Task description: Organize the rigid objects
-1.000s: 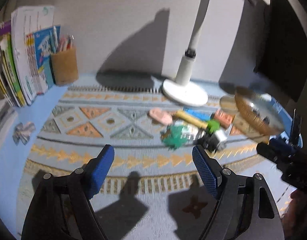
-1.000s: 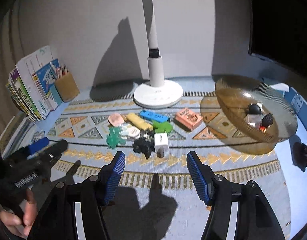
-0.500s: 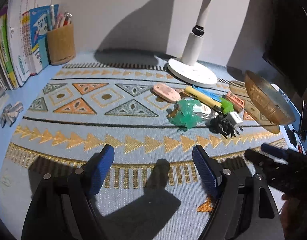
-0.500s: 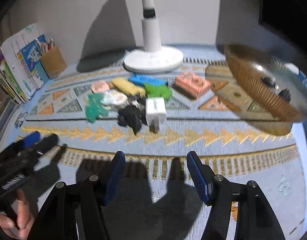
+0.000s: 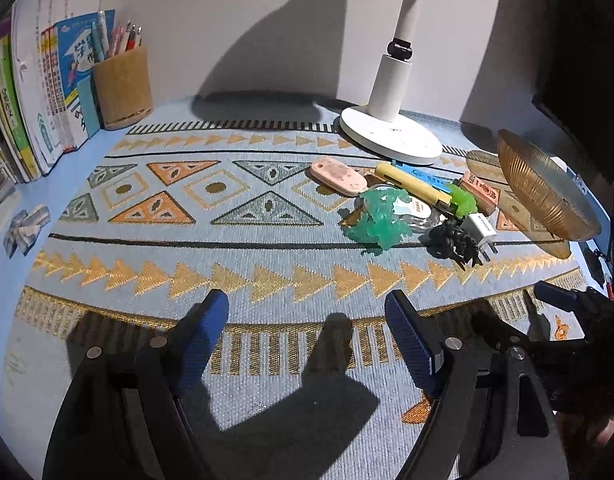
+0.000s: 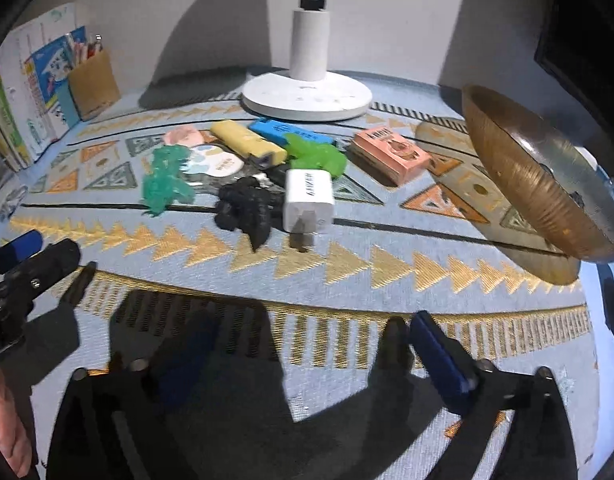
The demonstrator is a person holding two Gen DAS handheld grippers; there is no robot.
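On patterned mat [image 6: 347, 264], white boxy charger [image 6: 309, 201].

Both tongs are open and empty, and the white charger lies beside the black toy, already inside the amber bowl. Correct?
Not quite. The white charger does lie beside the black toy, but on the patterned mat, not in the amber bowl; the right wrist view shows this. Left tongs and right tongs are open and empty.

A patterned mat [image 5: 227, 248] carries a lamp base [image 5: 391, 138] and toy pile [image 6: 243, 176].
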